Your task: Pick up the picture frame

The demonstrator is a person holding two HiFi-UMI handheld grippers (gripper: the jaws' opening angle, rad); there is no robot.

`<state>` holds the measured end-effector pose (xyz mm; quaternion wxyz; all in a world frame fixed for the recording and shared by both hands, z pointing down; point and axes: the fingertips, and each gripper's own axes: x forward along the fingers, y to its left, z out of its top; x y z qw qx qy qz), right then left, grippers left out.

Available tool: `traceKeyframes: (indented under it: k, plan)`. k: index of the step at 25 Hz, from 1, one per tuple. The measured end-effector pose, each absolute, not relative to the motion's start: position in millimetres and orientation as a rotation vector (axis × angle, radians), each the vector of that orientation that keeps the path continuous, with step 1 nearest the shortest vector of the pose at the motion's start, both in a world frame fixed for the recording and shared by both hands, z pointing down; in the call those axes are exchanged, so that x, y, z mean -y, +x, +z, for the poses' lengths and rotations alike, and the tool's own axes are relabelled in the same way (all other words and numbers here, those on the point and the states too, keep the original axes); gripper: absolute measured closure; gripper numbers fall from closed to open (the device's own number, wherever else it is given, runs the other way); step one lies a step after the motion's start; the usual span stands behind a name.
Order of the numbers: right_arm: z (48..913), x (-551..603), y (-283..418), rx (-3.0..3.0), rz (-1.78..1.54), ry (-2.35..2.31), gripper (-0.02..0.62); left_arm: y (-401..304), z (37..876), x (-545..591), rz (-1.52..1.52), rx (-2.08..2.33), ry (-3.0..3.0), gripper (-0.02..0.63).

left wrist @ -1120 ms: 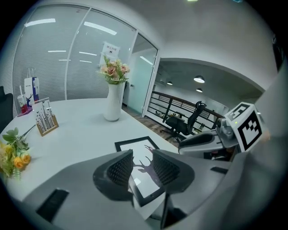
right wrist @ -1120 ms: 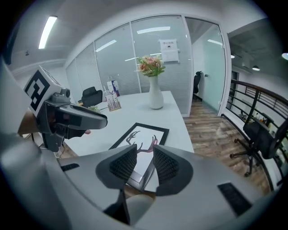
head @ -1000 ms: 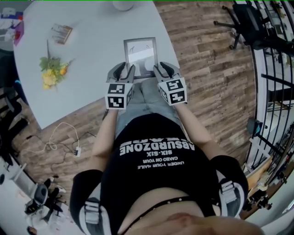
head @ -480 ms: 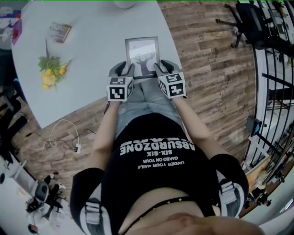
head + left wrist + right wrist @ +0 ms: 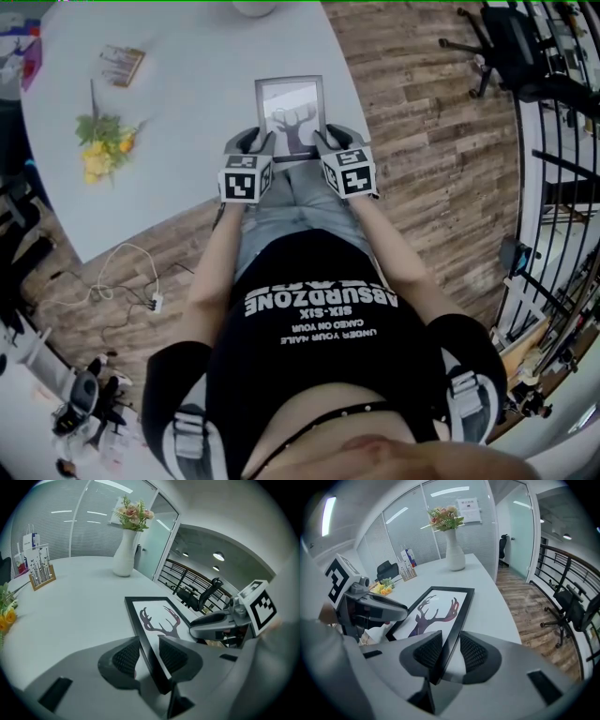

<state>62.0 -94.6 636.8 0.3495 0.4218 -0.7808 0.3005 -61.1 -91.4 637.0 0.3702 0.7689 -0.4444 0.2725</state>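
A black picture frame with a deer-antler print lies flat on the white table, near its front edge. My left gripper stands over the frame's near left corner. In the left gripper view the frame's left rail runs between the ribbed pads, with gaps on both sides. My right gripper straddles the near right corner. In the right gripper view the right rail passes between its pads without touching them. Both grippers are open and point steeply down.
A white vase of flowers stands at the table's far end. Yellow flowers and a small card stand lie to the left. The table edge and wooden floor are just right of the frame, with an office chair and railing beyond.
Both grippers have sunk and edged forward onto the frame's near corners, so each side rail now sits between a pair of jaws. The frame has not moved.
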Motion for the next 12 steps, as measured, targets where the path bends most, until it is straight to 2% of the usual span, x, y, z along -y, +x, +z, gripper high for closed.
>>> traceKeyframes:
  k: [12]
  plan:
    - [638.0,94.7,61.4,2.035,0.826,1.053,0.473,-65.0,639.6,94.8,0.671,1.105,1.936,0.479]
